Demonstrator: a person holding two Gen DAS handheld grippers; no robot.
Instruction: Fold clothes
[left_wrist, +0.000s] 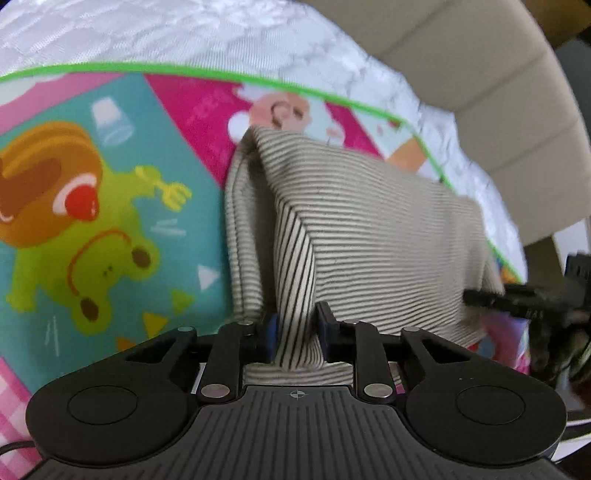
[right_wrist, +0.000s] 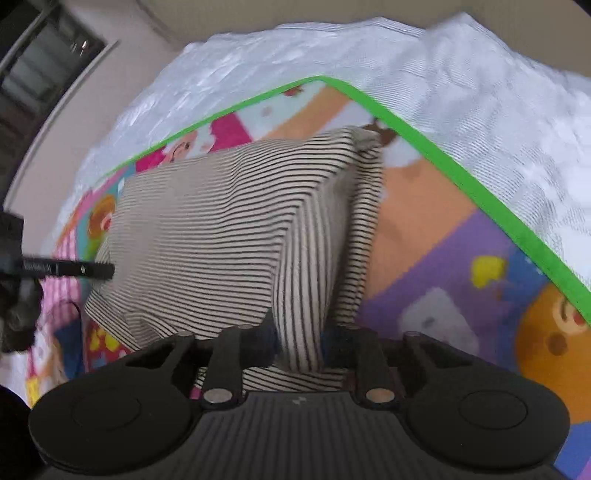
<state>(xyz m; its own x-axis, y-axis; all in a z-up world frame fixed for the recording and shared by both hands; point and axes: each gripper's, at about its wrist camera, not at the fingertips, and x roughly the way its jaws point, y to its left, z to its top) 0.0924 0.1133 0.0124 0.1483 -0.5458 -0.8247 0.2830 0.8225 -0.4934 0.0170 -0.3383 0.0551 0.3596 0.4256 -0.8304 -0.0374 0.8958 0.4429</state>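
Cream-and-black striped knit garment (left_wrist: 369, 229), one piece, partly folded, lifted off colourful cartoon play mat (left_wrist: 110, 166) on white quilted bedding (left_wrist: 221, 33). Long axis runs between two grippers. Left gripper (left_wrist: 295, 332) pinches one corner, right gripper (right_wrist: 299, 343) clamps opposite corner.

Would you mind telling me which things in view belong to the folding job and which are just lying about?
Part of the job:
- striped garment, pinched at two near corners
- left claw, shut on it
- right claw, shut on it

Just there:
- cartoon play mat with green edging, under the garment
- white quilted cover beneath the mat
- beige padded panel behind
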